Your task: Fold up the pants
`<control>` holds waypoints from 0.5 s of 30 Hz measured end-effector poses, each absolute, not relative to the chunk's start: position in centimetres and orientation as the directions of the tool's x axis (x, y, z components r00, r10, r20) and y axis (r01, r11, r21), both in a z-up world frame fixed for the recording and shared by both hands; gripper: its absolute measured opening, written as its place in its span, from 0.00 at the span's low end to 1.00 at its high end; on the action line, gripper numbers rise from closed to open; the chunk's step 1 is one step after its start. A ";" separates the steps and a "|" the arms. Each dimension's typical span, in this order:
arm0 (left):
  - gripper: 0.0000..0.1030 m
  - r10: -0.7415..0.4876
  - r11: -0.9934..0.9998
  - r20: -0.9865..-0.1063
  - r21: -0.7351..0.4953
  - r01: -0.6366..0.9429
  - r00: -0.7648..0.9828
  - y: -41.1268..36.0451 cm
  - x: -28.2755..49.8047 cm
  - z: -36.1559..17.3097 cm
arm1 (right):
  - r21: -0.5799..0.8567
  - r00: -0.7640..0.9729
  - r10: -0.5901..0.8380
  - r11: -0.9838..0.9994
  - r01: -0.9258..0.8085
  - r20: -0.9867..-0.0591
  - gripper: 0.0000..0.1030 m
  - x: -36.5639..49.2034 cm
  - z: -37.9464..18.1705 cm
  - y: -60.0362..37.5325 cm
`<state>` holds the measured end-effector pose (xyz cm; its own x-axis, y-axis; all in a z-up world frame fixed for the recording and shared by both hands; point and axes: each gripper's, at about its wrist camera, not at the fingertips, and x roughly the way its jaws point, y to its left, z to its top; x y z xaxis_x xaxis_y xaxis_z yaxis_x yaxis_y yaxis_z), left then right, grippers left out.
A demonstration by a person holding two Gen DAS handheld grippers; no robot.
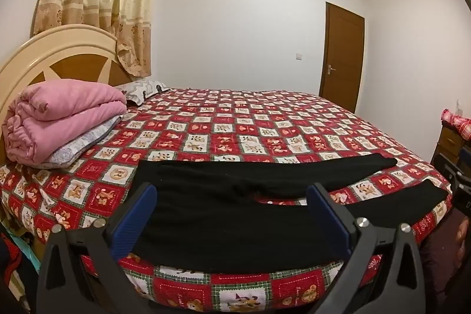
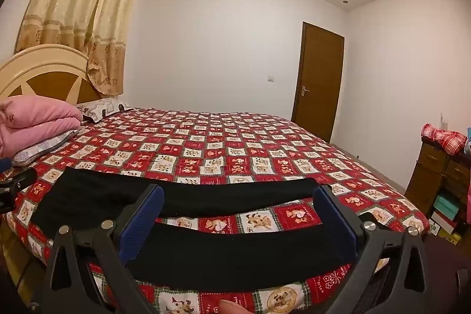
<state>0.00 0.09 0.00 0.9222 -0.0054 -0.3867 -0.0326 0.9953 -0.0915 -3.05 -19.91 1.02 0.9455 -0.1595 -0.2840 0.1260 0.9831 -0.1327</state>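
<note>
Black pants (image 1: 223,214) lie flat near the front edge of the bed, waist at the left and the two legs spread apart toward the right. My left gripper (image 1: 231,193) hovers open above the waist and seat part, touching nothing. In the right wrist view the same pants (image 2: 241,249) show both legs, the near leg across the front and the far leg (image 2: 235,194) behind it. Over the near leg my right gripper (image 2: 238,196) stands wide open, with nothing between its blue pads (image 2: 141,222).
The bed has a red patchwork cover (image 1: 235,131). A folded pink quilt (image 1: 61,116) on pillows and a headboard (image 1: 56,55) stand at the left. A wooden drawer cabinet (image 2: 441,169) with boxes sits at the right, a door (image 2: 318,84) behind. A fingertip (image 2: 232,306) shows at the bottom.
</note>
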 end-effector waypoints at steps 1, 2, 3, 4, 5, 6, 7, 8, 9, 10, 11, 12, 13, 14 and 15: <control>1.00 -0.005 0.995 -0.386 -0.093 -0.033 0.922 0.2 0.0 0.0 | -0.133 0.945 -0.159 0.983 0.126 -0.285 0.99 -3.0 1.0 -19.9; 1.00 -0.006 0.995 -0.386 -0.095 -0.033 0.923 0.3 0.0 0.0 | -0.134 0.945 -0.161 0.983 0.127 -0.284 0.99 -3.0 1.0 -19.9; 1.00 0.000 0.996 -0.383 -0.082 -0.034 0.924 0.1 0.0 0.0 | -0.135 0.945 -0.162 0.983 0.128 -0.284 0.99 -3.0 1.0 -19.9; 1.00 -0.001 0.996 -0.379 -0.082 -0.033 0.925 0.1 -0.1 0.0 | -0.135 0.945 -0.162 0.983 0.128 -0.285 0.99 -2.9 0.9 -19.9; 1.00 -0.001 0.996 -0.380 -0.080 -0.032 0.925 0.2 -0.1 0.1 | -0.134 0.945 -0.162 0.983 0.128 -0.285 0.99 -2.8 0.8 -19.9; 1.00 -0.005 0.996 -0.377 -0.086 -0.030 0.926 0.2 -0.1 0.0 | -0.135 0.944 -0.163 0.982 0.129 -0.286 0.99 -2.7 0.8 -19.9; 1.00 -0.004 0.996 -0.377 -0.085 -0.030 0.926 0.3 -0.2 0.1 | -0.136 0.944 -0.164 0.982 0.129 -0.287 0.99 -2.6 0.7 -19.8; 1.00 -0.004 0.996 -0.377 -0.085 -0.030 0.926 0.4 -0.2 0.1 | -0.137 0.943 -0.164 0.982 0.129 -0.288 0.99 -2.5 0.6 -19.8; 1.00 -0.003 0.996 -0.381 -0.082 -0.031 0.924 0.2 -0.1 0.0 | -0.134 0.943 -0.166 0.982 0.132 -0.287 0.99 -2.7 0.4 -20.1; 1.00 -0.002 0.996 -0.381 -0.081 -0.031 0.925 0.2 -0.1 0.0 | -0.134 0.943 -0.167 0.982 0.133 -0.287 0.99 -2.7 0.4 -20.1; 1.00 -0.002 0.996 -0.380 -0.081 -0.031 0.925 0.2 -0.1 0.1 | -0.135 0.943 -0.168 0.982 0.134 -0.287 0.99 -2.6 0.3 -20.1; 1.00 -0.003 0.996 -0.381 -0.080 -0.030 0.925 0.2 -0.1 0.0 | -0.135 0.943 -0.169 0.982 0.135 -0.287 0.99 -2.6 0.2 -20.0; 1.00 -0.003 0.996 -0.379 -0.079 -0.029 0.925 0.2 -0.1 0.0 | -0.135 0.943 -0.170 0.982 0.136 -0.286 0.99 -2.5 0.1 -20.0; 1.00 -0.004 0.996 -0.379 -0.079 -0.028 0.926 0.2 -0.1 0.0 | -0.134 0.943 -0.170 0.982 0.137 -0.285 0.99 -2.4 0.1 -20.0; 1.00 -0.003 0.996 -0.379 -0.080 -0.029 0.925 0.2 -0.1 0.0 | -0.133 0.944 -0.171 0.981 0.138 -0.284 0.99 -2.4 0.0 -20.0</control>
<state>-0.06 0.20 0.02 0.9253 -0.0029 -0.3792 -0.0295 0.9964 -0.0795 -2.37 -19.97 -0.01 0.9436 -0.1709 -0.2836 0.1379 0.9815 -0.1329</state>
